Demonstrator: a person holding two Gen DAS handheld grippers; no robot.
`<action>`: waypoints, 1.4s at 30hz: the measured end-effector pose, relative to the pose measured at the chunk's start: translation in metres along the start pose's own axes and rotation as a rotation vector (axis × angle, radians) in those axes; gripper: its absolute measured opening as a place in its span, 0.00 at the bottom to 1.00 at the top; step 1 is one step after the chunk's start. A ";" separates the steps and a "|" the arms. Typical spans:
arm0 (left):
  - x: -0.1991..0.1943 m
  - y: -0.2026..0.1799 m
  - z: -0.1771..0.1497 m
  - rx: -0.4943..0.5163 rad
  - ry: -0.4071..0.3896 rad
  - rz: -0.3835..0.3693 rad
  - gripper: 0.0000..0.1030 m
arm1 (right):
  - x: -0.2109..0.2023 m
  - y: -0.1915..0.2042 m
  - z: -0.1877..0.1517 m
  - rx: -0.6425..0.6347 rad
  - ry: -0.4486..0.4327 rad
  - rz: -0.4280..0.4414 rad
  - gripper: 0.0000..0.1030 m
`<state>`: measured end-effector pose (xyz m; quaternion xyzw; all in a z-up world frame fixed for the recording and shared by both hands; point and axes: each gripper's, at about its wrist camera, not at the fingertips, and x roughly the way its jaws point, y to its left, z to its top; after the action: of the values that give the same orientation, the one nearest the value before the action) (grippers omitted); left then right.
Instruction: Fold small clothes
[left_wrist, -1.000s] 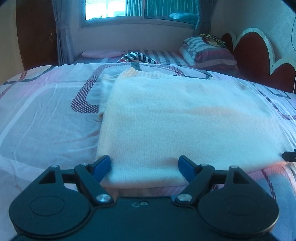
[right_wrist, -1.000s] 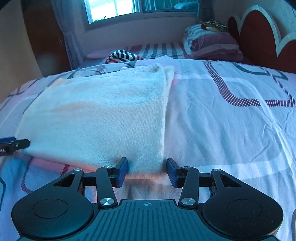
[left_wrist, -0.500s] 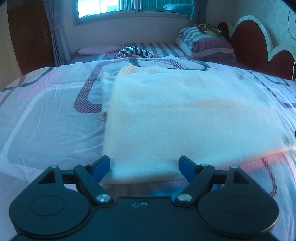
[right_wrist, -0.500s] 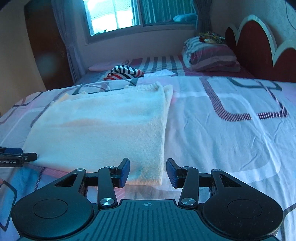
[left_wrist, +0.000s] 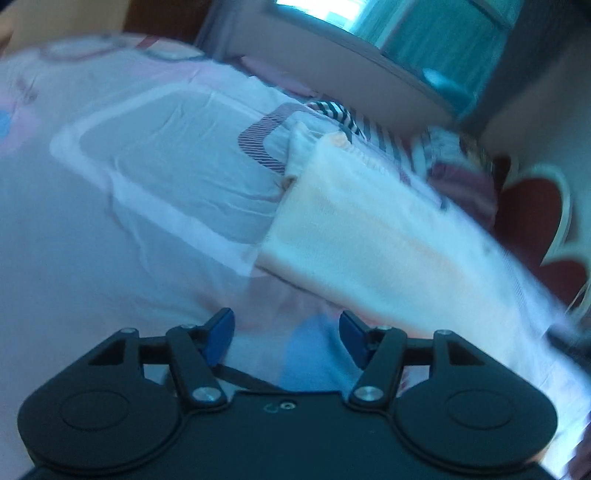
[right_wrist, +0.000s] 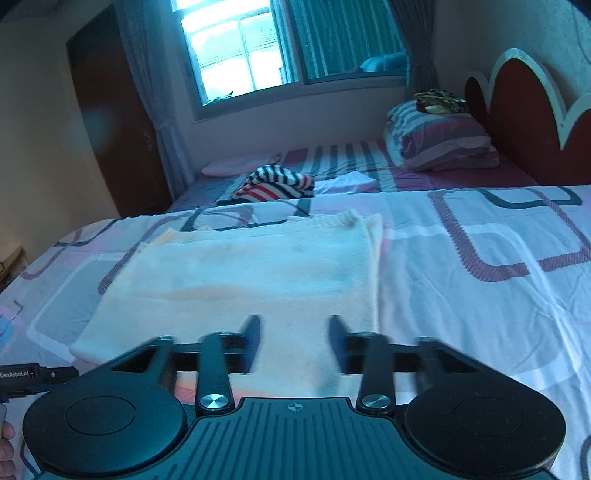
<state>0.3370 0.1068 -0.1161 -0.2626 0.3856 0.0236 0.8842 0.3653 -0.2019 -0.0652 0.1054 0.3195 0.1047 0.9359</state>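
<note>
We see the folded cream sweater (right_wrist: 258, 280) lying flat on the patterned bedspread (right_wrist: 480, 295), toward the bed's near edge, its ribbed hem pointing at the far pillows (right_wrist: 439, 140). Our left gripper (left_wrist: 286, 332) sits rolled, its jaws apart and just been closing, only bedspread between the blue pads (left_wrist: 221, 332), the sweater's near corner just beside it. Our right gripper (right_wrist: 294, 341) hangs over the sweater's near edge, jaws blurred, narrowing, not pressing the cloth. A striped garment (right_wrist: 275, 182) lies beyond, near the window (right_wrist: 240, 55).
</note>
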 end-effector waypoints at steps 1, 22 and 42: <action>0.003 0.003 0.003 -0.057 0.005 -0.043 0.58 | 0.002 0.002 0.000 -0.004 0.004 0.006 0.12; 0.081 0.001 0.022 -0.423 -0.169 -0.135 0.21 | 0.135 0.057 0.022 -0.027 0.047 0.119 0.12; 0.082 0.003 0.036 -0.365 -0.158 -0.112 0.06 | 0.170 0.061 0.014 -0.070 0.083 0.085 0.07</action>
<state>0.4175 0.1134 -0.1543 -0.4369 0.2890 0.0644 0.8494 0.4972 -0.1009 -0.1365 0.0817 0.3492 0.1598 0.9197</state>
